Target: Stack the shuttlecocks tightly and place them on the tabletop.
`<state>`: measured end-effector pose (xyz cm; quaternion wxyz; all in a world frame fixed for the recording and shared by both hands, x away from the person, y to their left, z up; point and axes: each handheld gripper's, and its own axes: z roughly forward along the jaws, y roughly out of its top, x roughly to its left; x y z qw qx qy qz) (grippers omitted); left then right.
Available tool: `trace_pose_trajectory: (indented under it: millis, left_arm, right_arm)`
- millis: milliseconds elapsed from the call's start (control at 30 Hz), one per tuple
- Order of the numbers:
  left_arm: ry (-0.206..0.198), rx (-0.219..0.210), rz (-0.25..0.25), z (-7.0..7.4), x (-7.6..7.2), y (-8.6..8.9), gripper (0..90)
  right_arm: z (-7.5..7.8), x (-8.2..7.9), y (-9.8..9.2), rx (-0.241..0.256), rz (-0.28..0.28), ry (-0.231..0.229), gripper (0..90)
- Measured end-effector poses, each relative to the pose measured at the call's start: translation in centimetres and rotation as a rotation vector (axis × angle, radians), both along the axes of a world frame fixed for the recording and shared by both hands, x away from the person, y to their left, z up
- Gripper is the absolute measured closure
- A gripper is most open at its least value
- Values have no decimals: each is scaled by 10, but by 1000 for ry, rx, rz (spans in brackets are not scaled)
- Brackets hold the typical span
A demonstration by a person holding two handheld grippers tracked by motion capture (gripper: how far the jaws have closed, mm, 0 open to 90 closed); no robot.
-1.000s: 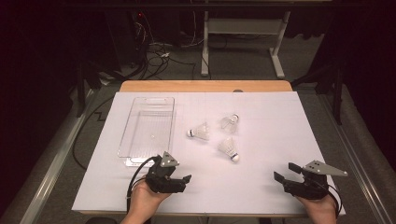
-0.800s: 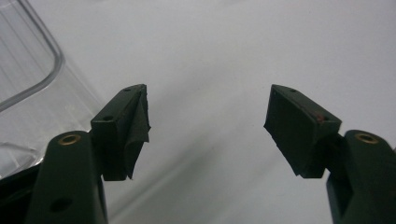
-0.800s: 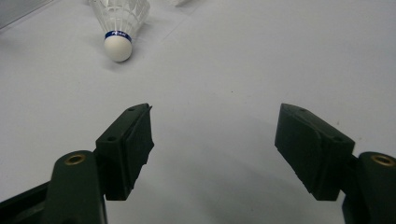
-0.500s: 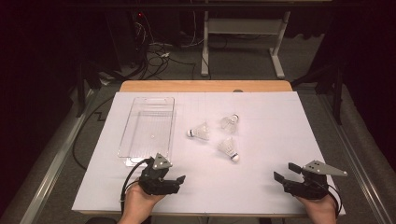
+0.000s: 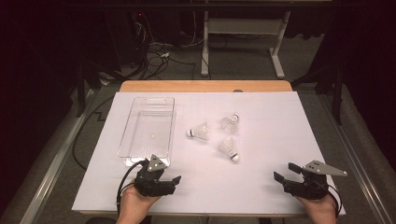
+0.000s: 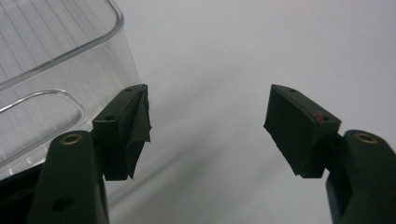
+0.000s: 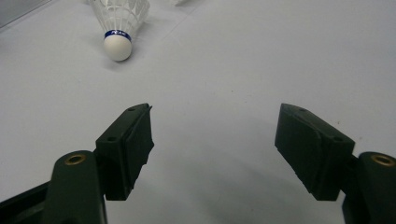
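Three white shuttlecocks lie mid-table: one [image 5: 199,132] at the left, one [image 5: 229,122] farther back, one [image 5: 229,148] nearest me. A clear plastic tray [image 5: 135,154] stands empty to their left. My left gripper [image 5: 170,183] rests near the front edge just below the tray's near end, jaws open and empty; in the left gripper view [image 6: 208,126] the tray's corner [image 6: 56,56] sits right beside its left jaw. My right gripper [image 5: 284,173] is at the front right, open and empty; in its own view [image 7: 212,140] the nearest shuttlecock [image 7: 119,23] lies ahead to the left, cork end toward me.
A white sheet [image 5: 280,121] covers the wooden table [image 5: 205,86]. Beyond the far edge are a dark floor with cables [image 5: 154,51] and a white desk frame [image 5: 243,37].
My left gripper has drawn back toward the front edge and a little left, away from the tray's near end. The right gripper and the shuttlecocks have stayed put.
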<state>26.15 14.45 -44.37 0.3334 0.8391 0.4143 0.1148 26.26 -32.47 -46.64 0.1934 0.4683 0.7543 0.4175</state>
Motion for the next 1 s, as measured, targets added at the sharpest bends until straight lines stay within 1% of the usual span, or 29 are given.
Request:
trace_pose_trajectory:
  millis: [233, 500, 533, 567, 633, 667, 700, 1000]
  left_arm:
    - [6, -2, 17, -2, -2, 7, 317]
    - [-7, 2, 31, -2, -4, 15, 324]
    - [-1, -3, 32, -2, -4, 16, 323]
    - [-6, -4, 38, -3, -4, 17, 323]
    - [-3, -9, 43, -3, -4, 19, 324]
    - [-4, -5, 44, -3, -4, 20, 324]
    - [-3, -12, 48, -3, -4, 21, 324]
    - [-12, -14, 63, -4, -4, 26, 331]
  right_arm:
    - [0, 0, 0, 0, 0, 0, 278]
    - [0, 0, 0, -1, -2, 1, 278]
    - [0, 0, 0, -2, -2, 3, 278]
    - [0, 0, 0, -2, -1, 1, 278]
    - [0, 0, 0, -3, -2, 1, 278]
    - [0, 0, 0, -3, -2, 2, 278]
    - [0, 0, 0, -3, -2, 2, 278]
    - [0, 0, 0, -5, 1, 0, 278]
